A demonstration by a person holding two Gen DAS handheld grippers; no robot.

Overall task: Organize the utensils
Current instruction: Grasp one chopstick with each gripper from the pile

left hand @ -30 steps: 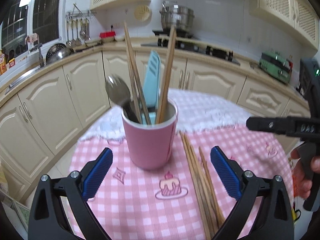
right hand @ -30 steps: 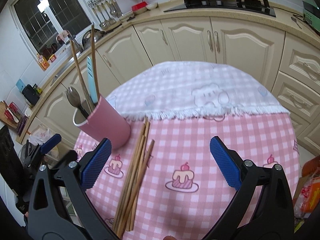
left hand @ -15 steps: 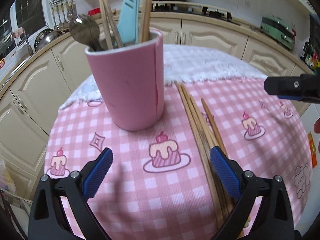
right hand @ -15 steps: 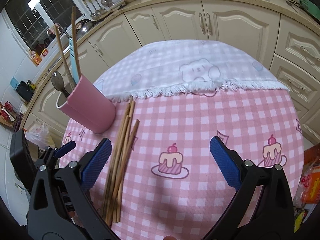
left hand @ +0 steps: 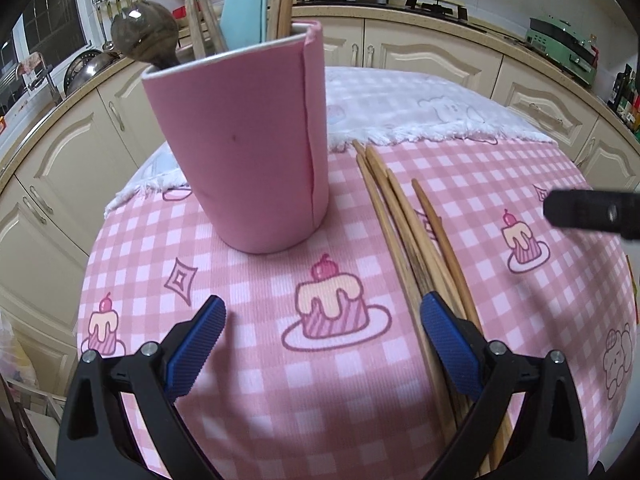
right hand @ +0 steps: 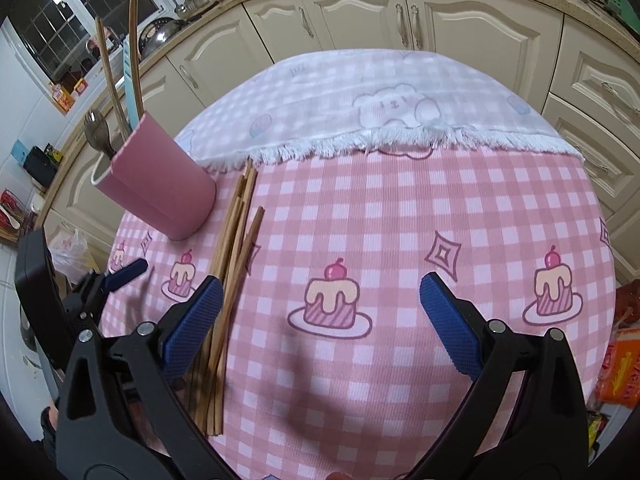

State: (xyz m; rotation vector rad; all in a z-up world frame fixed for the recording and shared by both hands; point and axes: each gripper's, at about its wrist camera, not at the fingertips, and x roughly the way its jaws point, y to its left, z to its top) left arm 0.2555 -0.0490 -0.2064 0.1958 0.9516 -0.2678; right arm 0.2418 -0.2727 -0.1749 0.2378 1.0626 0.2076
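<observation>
While both grippers hang low over the pink checked cloth, neither grasps anything. The left gripper is spread wide, its right pad just above the near ends of the loose chopsticks, which lie in a bundle on the cloth just right of the pink cup. That cup stands upright and holds a spoon, a pale blue utensil and more chopsticks. The right gripper is likewise spread wide and empty, its left pad over the same bundle. A white fringed cloth covers the far part of the table, before cream cabinets.
</observation>
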